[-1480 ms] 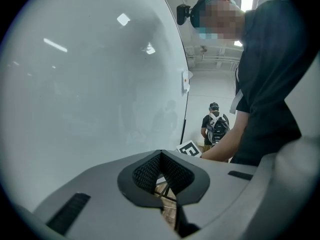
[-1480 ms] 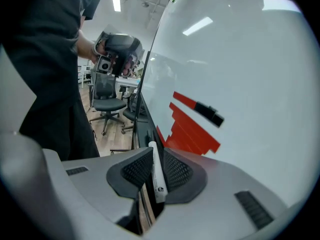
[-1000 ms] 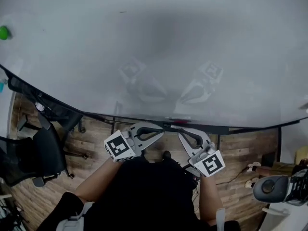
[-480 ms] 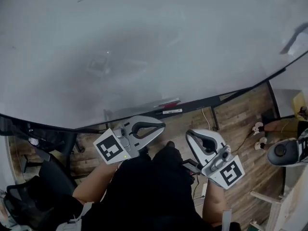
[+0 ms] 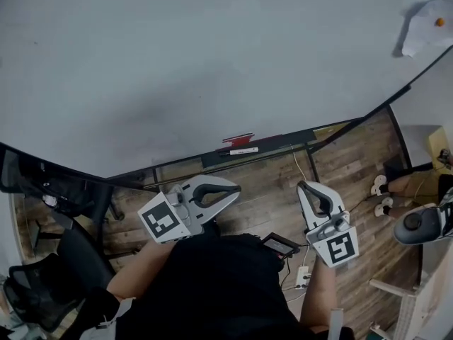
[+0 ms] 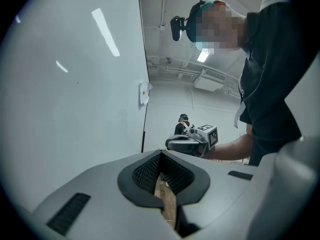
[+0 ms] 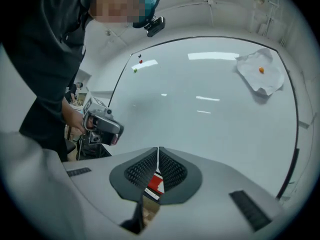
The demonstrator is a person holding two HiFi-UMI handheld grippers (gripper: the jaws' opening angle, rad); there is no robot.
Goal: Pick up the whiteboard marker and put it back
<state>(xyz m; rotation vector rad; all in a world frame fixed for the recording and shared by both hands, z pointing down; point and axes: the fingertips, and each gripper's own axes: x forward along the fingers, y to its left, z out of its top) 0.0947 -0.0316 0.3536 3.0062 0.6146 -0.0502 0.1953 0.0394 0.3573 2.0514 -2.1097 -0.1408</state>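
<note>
Nearest, the left gripper (image 5: 237,188) and the right gripper (image 5: 303,185) are pointing out level above the wooden floor (image 5: 269,190), side by side and well apart. Each is pressing its jaws together, and neither is holding anything. Beyond them, the whiteboard marker (image 5: 243,151) is lying flat on the dark ledge (image 5: 283,142) below the whiteboard (image 5: 212,62), just beside a red object (image 5: 237,139). Farthest off, at the board's upper corner, a white sheet of paper (image 5: 425,20) is hanging under an orange magnet (image 5: 440,22).
</note>
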